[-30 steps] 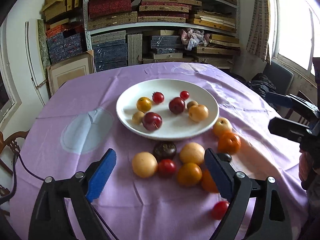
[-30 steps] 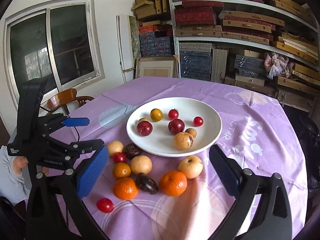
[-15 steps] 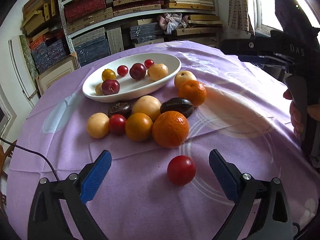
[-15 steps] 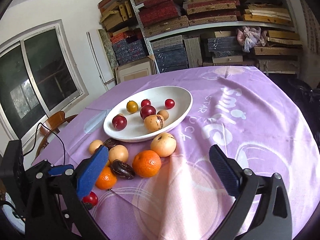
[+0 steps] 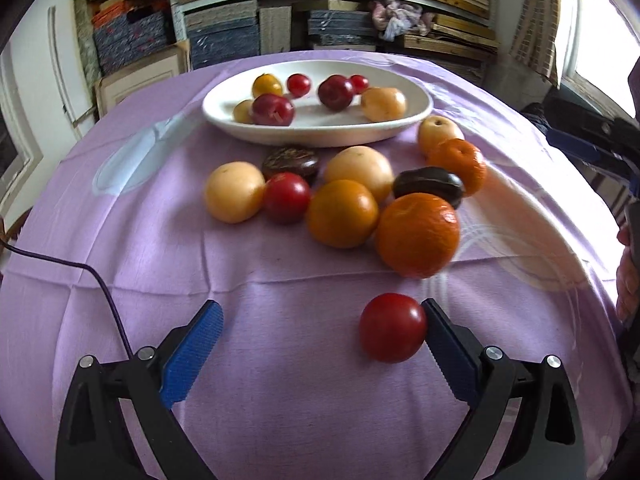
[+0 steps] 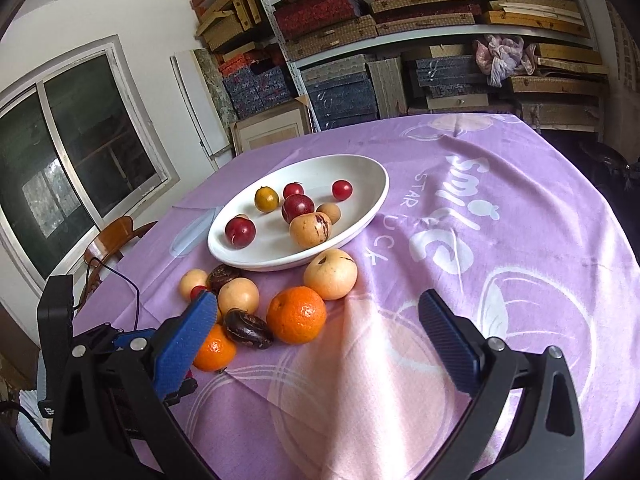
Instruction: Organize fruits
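Judging by how the fruit lay, the sorting was under way but well short of done: the white plate (image 5: 416,114) at about twelve o'clock on the purple cloth (image 5: 280,360) already held a scatter of small fruits, among them two dark red plums, two cherry-sized red ones, a yellow one and a tan pear-shaped one, while a larger cluster sat on the cloth just short of the plate, toward six o'clock. That cluster included a big orange (image 5: 418,234), a second orange fruit touching it at nine o'clock, two pale round fruits, a red one between them, two dark brown fruits and a tangerine beside a pale apple-like fruit at two o'clock. Apart from all of these, a lone red fruit (image 5: 392,327) lay nearest the camera. The left gripper (image 5: 322,334) was spread wide around it, the right-side pad just beside or perhaps touching it, the other pad well clear, so nothing was pinched yet. The right gripper (image 6: 314,326) was likewise spread and empty, over bare cloth at four o'clock from the cluster. In the right wrist view its blue pad hid the lone red fruit and part of an orange; fruit kinds were hard to name for certain.
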Demonstrator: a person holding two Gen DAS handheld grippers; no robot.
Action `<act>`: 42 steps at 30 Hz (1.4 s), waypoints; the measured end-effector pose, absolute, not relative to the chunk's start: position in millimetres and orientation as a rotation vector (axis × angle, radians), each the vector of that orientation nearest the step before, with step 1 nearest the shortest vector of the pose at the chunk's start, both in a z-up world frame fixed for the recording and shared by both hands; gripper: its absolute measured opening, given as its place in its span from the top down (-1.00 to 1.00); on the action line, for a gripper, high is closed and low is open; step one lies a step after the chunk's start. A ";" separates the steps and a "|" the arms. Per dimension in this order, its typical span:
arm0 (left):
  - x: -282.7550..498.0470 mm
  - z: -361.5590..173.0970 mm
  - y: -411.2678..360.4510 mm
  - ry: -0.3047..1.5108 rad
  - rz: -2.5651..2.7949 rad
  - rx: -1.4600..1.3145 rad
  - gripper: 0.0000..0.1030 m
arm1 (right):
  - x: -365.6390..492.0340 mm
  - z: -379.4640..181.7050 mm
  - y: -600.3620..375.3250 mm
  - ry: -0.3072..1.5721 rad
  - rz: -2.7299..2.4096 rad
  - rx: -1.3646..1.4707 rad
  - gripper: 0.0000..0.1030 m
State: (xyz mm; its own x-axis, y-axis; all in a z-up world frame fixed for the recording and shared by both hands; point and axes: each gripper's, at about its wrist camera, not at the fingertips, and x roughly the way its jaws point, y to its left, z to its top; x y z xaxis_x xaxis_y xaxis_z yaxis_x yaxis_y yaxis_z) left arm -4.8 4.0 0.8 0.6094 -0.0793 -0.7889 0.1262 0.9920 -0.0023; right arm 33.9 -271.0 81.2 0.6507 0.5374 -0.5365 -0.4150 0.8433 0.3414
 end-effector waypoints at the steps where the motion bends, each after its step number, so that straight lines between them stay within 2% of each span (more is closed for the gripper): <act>1: -4.6 0.5 9.0 0.912 -0.118 0.034 -0.92 | 34.6 80.6 -271.0 0.674 0.544 0.196 -0.92; 6: -15.8 2.2 17.1 0.905 -0.153 0.015 -0.90 | 35.8 78.6 -267.8 0.689 0.548 0.188 -0.92; 8: -20.9 4.5 16.6 0.889 -0.171 0.014 -0.80 | 36.0 77.3 -265.8 0.696 0.552 0.184 -0.92; 10: -21.3 4.5 16.6 0.889 -0.199 0.001 -0.58 | 35.7 76.6 -264.1 0.701 0.556 0.180 -0.92; 19: -26.2 6.1 7.5 0.879 -0.260 0.006 -0.14 | 35.6 74.8 -262.7 0.708 0.558 0.177 -0.92; 24: -31.6 9.1 0.1 0.857 -0.315 0.014 -0.01 | 34.7 74.3 -261.7 0.708 0.563 0.170 -0.92; 28: -29.7 6.5 -5.0 0.874 -0.340 0.019 0.23 | 35.4 73.5 -260.5 0.713 0.565 0.166 -0.92; 42: -29.3 4.2 -14.4 0.878 -0.278 0.101 0.41 | 35.3 70.7 -255.8 0.723 0.576 0.150 -0.92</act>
State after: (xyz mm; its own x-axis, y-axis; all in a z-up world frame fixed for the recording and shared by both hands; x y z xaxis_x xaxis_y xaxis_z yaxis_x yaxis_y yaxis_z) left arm -29.3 -14.4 4.2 0.6058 -0.1986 -0.7705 0.2810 0.9593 -0.0263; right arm 35.3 -255.8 70.7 0.6034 0.5456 -0.5816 -0.4452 0.8355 0.3219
